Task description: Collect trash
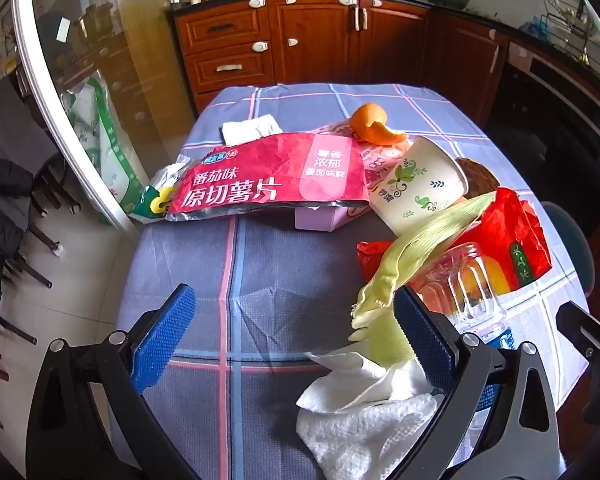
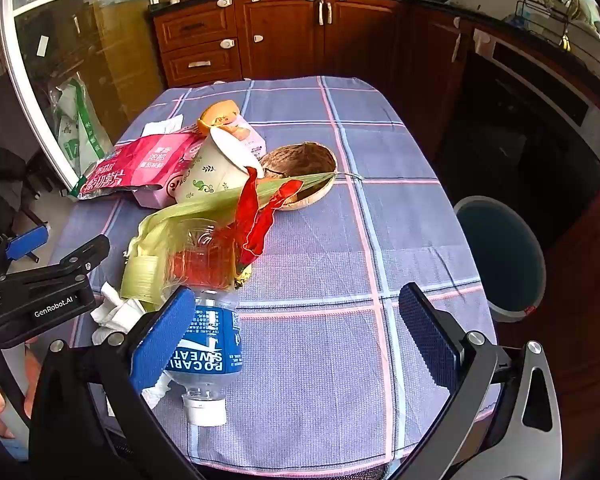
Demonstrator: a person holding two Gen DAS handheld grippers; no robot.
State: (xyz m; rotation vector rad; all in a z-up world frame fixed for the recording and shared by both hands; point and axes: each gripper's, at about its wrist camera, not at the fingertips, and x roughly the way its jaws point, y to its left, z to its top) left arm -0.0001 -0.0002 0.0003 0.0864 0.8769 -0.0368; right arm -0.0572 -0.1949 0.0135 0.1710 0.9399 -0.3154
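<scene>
Trash lies on a checked tablecloth [image 1: 260, 264]: a red chip bag [image 1: 268, 176], a paper cup [image 1: 420, 184] on its side, orange peel [image 1: 374, 124], a corn husk [image 1: 412, 252], a red wrapper [image 1: 512, 236], a clear plastic bottle [image 2: 208, 344], crumpled white tissue [image 1: 364, 412] and a coconut shell [image 2: 304, 168]. My left gripper [image 1: 296, 340] is open above the near table, the tissue and husk by its right finger. My right gripper [image 2: 300, 336] is open, the bottle beside its left finger.
A blue-grey trash bin [image 2: 500, 256] stands on the floor right of the table. A pink box [image 1: 320, 218] lies under the chip bag. Wooden kitchen cabinets [image 1: 300, 40] are behind. A glass door [image 1: 100, 80] and chairs are at the left.
</scene>
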